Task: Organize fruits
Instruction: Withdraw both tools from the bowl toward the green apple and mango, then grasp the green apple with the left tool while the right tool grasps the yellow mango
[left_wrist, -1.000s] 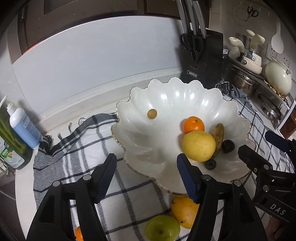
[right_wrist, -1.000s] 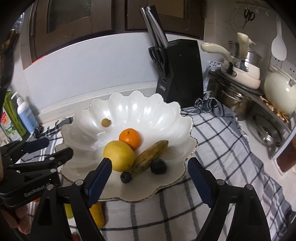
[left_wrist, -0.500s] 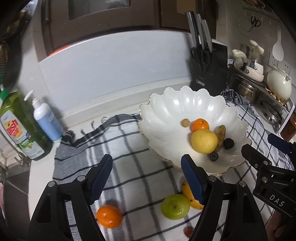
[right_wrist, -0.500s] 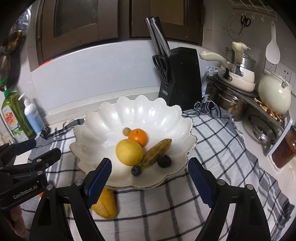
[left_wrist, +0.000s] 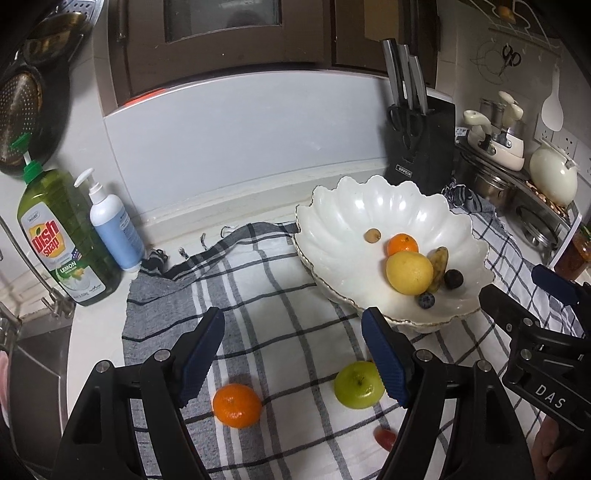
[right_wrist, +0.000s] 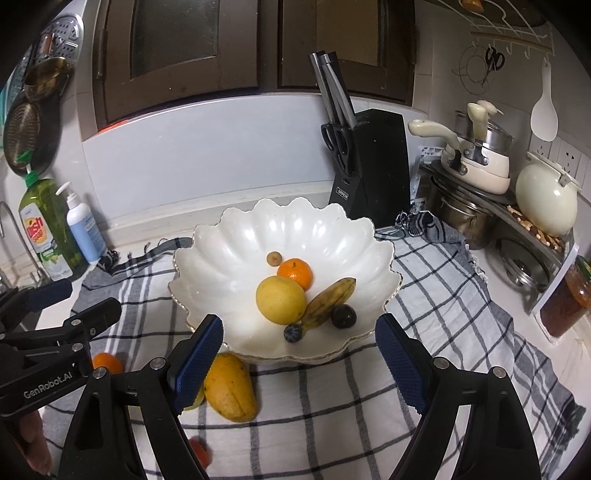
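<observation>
Left gripper (left_wrist: 291, 354) wide, empty: centre over loose orange (left_wrist: 237, 405), drop straight, close gently, lift to bowl (left_wrist: 332, 206).

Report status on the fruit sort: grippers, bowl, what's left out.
Left gripper and right gripper open, empty. Bowl holds six pieces. Tangerine, green apple, mango on cloth. Nothing blocking.

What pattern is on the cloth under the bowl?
Cloth: white with dark grey checks, clearest from the right wrist.
</observation>
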